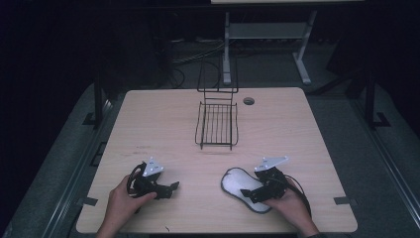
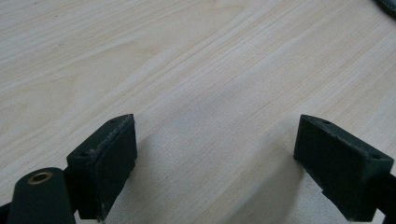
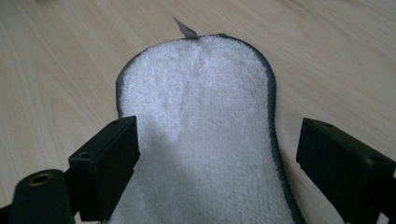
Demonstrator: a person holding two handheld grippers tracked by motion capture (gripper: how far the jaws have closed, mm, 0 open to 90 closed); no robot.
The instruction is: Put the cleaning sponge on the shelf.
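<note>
A white terry pad with a dark grey rim (image 1: 238, 184) lies flat near the table's front right; up close in the right gripper view the pad (image 3: 205, 121) shows a small tag at its far end. My right gripper (image 1: 250, 193) hovers just over its near part, jaws wide open on either side of the cloth (image 3: 217, 154). My left gripper (image 1: 171, 189) rests at the front left, open over bare wood (image 2: 215, 158), nothing between its jaws. A black wire rack (image 1: 217, 121) stands mid-table.
The wooden table (image 1: 148, 119) has a round cable hole (image 1: 248, 101) at the back right. Beyond its far edge stands a white table frame (image 1: 262, 34) with cables on the dark floor. A corner of the pad (image 2: 387, 7) peeks into the left gripper view.
</note>
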